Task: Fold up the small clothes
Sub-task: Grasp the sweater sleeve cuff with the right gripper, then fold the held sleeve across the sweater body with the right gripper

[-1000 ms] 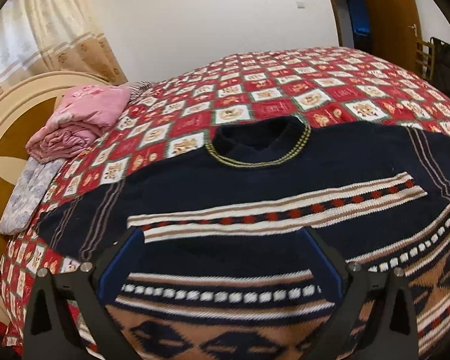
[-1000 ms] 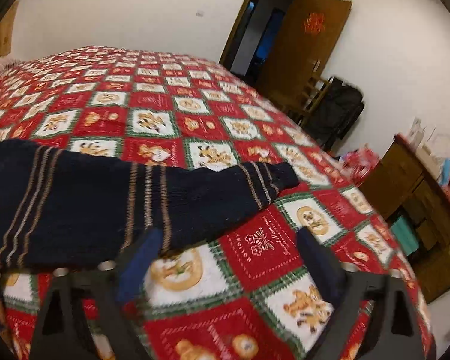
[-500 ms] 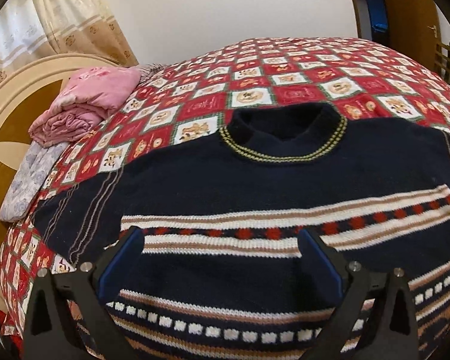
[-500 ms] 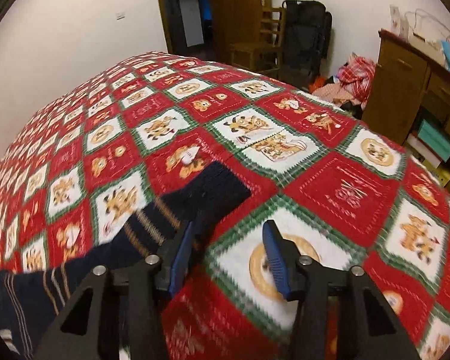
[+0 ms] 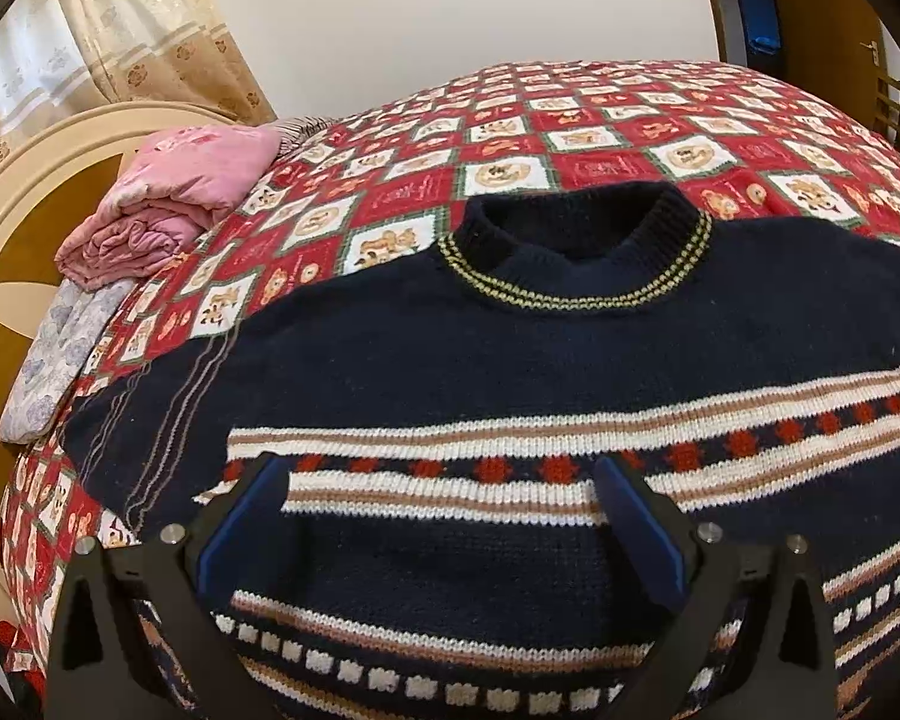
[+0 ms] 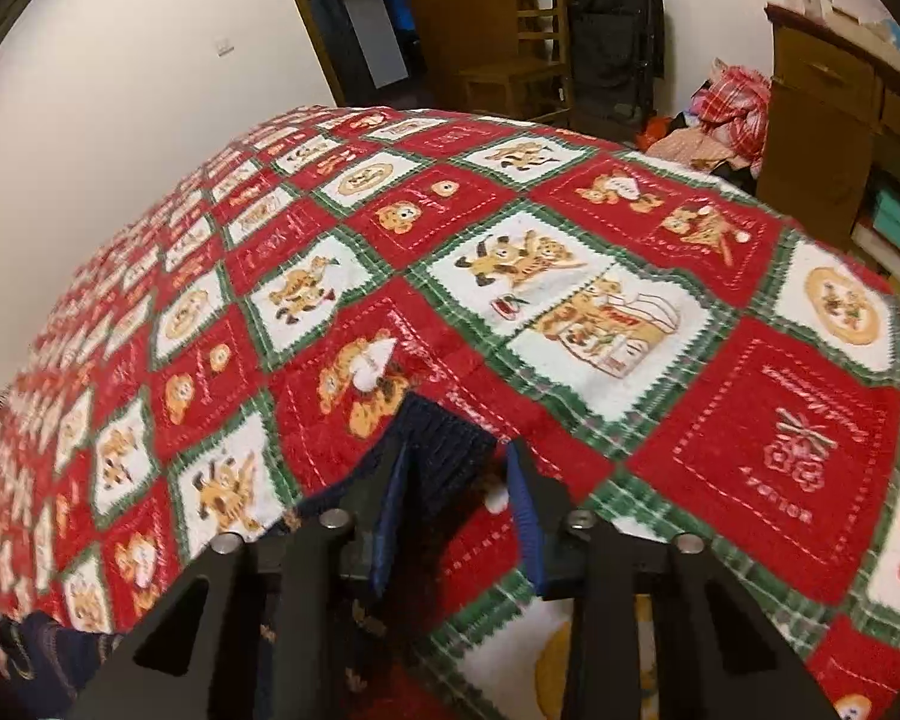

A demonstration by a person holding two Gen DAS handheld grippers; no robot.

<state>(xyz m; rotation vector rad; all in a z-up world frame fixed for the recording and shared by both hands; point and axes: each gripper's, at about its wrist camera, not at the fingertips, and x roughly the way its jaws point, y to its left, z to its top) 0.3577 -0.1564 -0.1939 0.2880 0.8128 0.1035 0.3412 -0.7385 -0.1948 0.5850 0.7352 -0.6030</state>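
A navy knitted sweater (image 5: 510, 360) with white, tan and red bands lies flat, front up, on the bed, its collar (image 5: 576, 240) pointing away. My left gripper (image 5: 444, 516) is open and empty, hovering over the sweater's chest. In the right wrist view the cuff of the sweater's sleeve (image 6: 444, 450) lies between the fingers of my right gripper (image 6: 459, 480). The jaws are narrowed around the cuff but a gap shows on the right side. The rest of the sleeve runs back under the gripper.
The bed carries a red, white and green patchwork cover (image 6: 570, 300). A folded pink quilt (image 5: 168, 198) and a grey pillow (image 5: 60, 348) lie by the headboard (image 5: 6, 228). A chair (image 6: 522, 60), a cloth pile (image 6: 726, 114) and a wooden desk (image 6: 834, 120) stand beyond the bed.
My right gripper moved forward over the sleeve cuff and narrowed its jaws around it. My left gripper drifted up the sweater towards the collar, staying open.
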